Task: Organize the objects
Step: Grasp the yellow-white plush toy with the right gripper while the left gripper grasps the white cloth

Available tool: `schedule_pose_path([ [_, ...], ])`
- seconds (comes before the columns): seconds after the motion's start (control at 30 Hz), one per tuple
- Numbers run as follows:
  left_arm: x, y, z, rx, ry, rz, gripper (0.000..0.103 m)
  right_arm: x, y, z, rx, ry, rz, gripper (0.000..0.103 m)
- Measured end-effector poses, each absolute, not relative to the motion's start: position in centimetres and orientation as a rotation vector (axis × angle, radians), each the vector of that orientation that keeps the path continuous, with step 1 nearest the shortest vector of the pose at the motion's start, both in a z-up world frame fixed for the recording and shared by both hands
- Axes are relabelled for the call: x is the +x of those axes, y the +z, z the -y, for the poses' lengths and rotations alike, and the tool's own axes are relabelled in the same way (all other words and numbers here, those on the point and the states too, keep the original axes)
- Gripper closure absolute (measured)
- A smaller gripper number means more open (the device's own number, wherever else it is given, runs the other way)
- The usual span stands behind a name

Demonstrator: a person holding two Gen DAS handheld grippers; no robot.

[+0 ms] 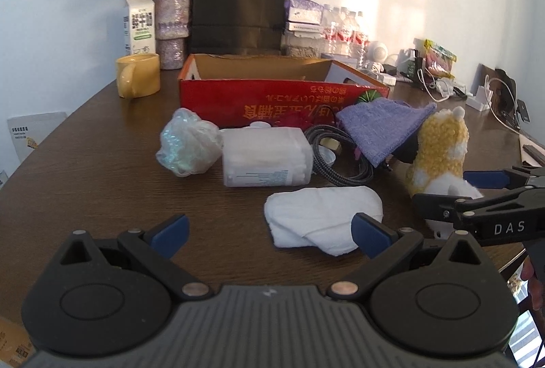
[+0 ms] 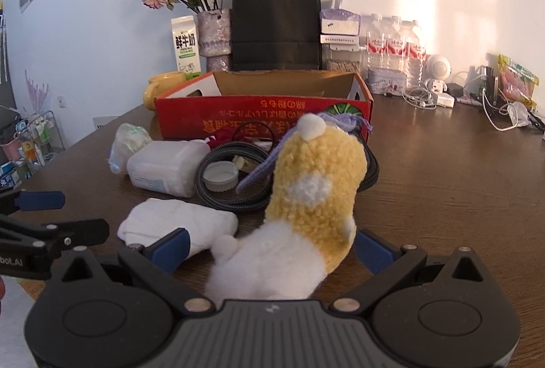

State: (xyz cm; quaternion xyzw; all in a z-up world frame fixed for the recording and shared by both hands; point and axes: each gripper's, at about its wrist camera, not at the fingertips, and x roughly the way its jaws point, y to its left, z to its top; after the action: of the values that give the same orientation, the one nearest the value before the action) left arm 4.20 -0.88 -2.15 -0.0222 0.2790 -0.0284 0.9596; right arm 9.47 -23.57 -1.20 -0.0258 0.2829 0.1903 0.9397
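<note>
A yellow-and-white plush toy [image 2: 313, 184] stands on the brown table [image 2: 442, 180], between the wide-spread fingers of my right gripper [image 2: 272, 250], which is open and not squeezing it. From the left wrist, the plush toy [image 1: 439, 150] shows at the right with the right gripper [image 1: 460, 194] around its base. My left gripper [image 1: 269, 233] is open and holds nothing, just before a folded white cloth [image 1: 323, 214]. Behind lie a crumpled plastic bag [image 1: 187, 143], a white plastic container [image 1: 265, 156], a braided cable [image 1: 340, 163], a purple cloth [image 1: 381, 126] and an open red cardboard box [image 1: 272, 95].
Along the wall stand a yellow mug [image 1: 138, 75], a milk carton [image 1: 139, 24], a vase of dried flowers [image 1: 172, 27], a black paper bag [image 1: 238, 6] and water bottles [image 2: 395, 44]. Chargers and white cables [image 2: 425, 98] clutter the far right. The table's round edge curves close on the left.
</note>
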Motion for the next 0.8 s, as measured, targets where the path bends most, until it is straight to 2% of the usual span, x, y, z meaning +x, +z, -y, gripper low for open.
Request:
schedule_pose_path([
  [0.8, 10.6, -4.8, 6.0, 0.052, -0.120, -0.679, 0.000, 12.4, -2.8, 26.8, -0.056, 0.422, -0.598, 0.000],
])
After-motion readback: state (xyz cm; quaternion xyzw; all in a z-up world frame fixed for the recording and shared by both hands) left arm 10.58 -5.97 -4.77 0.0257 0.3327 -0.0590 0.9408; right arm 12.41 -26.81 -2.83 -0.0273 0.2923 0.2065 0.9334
